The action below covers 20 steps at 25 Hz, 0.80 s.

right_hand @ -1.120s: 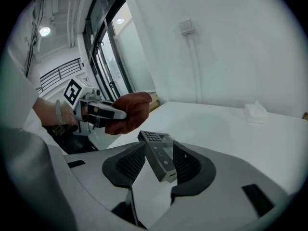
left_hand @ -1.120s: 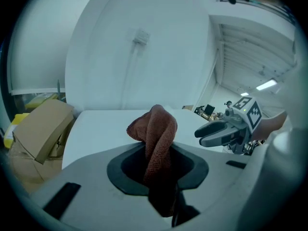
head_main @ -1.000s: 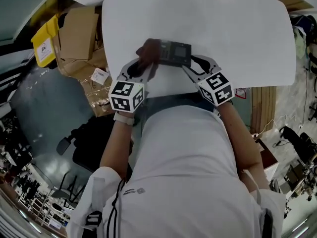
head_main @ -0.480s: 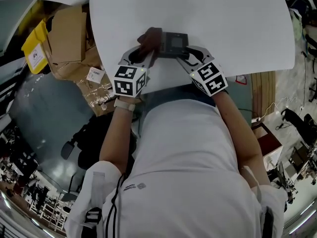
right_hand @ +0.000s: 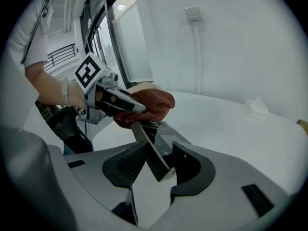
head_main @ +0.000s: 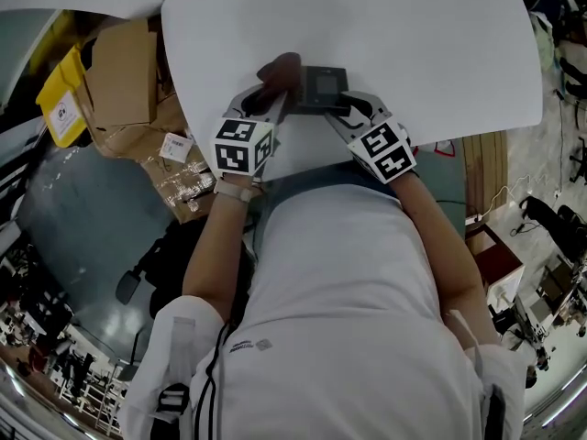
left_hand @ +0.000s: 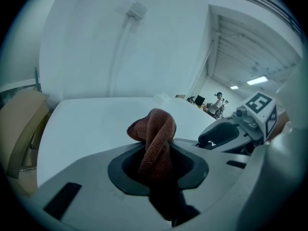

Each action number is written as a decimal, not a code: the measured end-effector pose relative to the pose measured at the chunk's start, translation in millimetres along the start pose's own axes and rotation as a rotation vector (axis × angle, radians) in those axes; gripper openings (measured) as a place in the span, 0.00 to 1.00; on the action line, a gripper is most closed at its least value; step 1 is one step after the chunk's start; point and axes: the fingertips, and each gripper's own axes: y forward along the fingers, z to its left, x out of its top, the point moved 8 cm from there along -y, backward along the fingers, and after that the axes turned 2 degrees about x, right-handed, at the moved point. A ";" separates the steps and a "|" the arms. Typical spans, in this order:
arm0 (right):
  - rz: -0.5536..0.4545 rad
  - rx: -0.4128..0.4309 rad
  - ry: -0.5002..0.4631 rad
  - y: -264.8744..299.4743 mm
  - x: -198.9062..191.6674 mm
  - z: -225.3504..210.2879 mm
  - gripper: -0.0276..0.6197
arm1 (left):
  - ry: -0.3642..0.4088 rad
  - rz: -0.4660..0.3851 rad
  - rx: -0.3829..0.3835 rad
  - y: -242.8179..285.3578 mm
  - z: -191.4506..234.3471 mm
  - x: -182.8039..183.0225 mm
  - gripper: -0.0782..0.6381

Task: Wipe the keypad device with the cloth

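Note:
The dark keypad device is over the near part of the white table. In the right gripper view it stands tilted on edge between the jaws, and my right gripper is shut on its near end. My left gripper is shut on a bunched brown cloth. The cloth rests against the device's far left end, with the left gripper just left of the right gripper.
Cardboard boxes and a yellow bin sit on the floor left of the table. A small white box lies far out on the tabletop. The table's near edge runs just under both grippers, against the person's body.
The grippers, cloth and device have shifted slightly up and left in the head view. The cloth stays on the device's left end, and both grips are unchanged.

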 end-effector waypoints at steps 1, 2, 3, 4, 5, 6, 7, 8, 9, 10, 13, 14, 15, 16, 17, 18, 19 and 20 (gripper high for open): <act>0.007 0.002 0.004 -0.3 -0.8 0.2 0.27 | -0.014 -0.004 -0.001 2.3 2.0 -0.4 0.24; 0.017 0.005 0.009 -0.7 -1.4 0.6 0.27 | -0.033 -0.007 -0.005 4.3 4.3 -0.8 0.24; 0.026 0.008 0.012 -0.9 -1.6 1.0 0.27 | -0.053 -0.008 -0.010 6.1 6.8 -1.2 0.24; 0.033 0.009 0.013 -0.9 -1.5 1.2 0.28 | -0.069 -0.007 -0.015 7.7 9.1 -1.5 0.24; 0.038 0.009 0.013 -0.8 -1.1 1.5 0.28 | -0.077 -0.003 -0.020 9.4 11.2 -1.5 0.24; 0.041 0.009 0.013 -0.6 -0.8 1.7 0.28 | -0.078 0.002 -0.025 11.0 12.9 -1.1 0.24; 0.043 0.009 0.013 -0.5 -0.6 1.9 0.28 | -0.075 0.011 -0.031 12.9 14.3 -0.5 0.24; 0.044 0.009 0.014 -0.5 -0.6 2.0 0.28 | -0.071 0.021 -0.040 15.0 15.6 0.1 0.24; 0.043 0.008 0.015 -0.7 -0.8 2.1 0.28 | -0.073 0.032 -0.051 17.4 17.0 0.6 0.24; 0.042 0.007 0.015 -1.0 -1.0 2.1 0.28 | -0.082 0.042 -0.062 20.3 18.9 0.9 0.24; 0.044 0.003 0.014 -1.4 -0.6 1.9 0.28 | -0.119 0.063 -0.074 31.2 27.9 1.8 0.24; 0.046 0.003 0.014 -1.3 -0.3 1.7 0.28 | -0.121 0.069 -0.069 35.5 31.1 2.2 0.24; 0.048 0.003 0.015 -1.1 0.0 1.5 0.28 | -0.119 0.077 -0.064 39.9 34.1 2.7 0.24; 0.050 0.003 0.016 -0.9 0.2 1.5 0.28 | -0.113 0.086 -0.060 44.5 36.7 3.2 0.24; 0.053 0.003 0.017 -0.6 0.3 1.4 0.29 | -0.105 0.095 -0.058 49.1 38.9 3.7 0.24; 0.056 0.003 0.018 -0.3 0.2 1.5 0.29 | -0.096 0.106 -0.058 53.4 40.7 4.2 0.24; 0.059 0.004 0.020 -0.1 0.1 1.5 0.29 | -0.084 0.117 -0.059 57.3 42.0 4.7 0.24; 0.062 0.004 0.022 0.2 -0.2 1.4 0.29 | -0.073 0.128 -0.059 60.8 43.1 5.3 0.24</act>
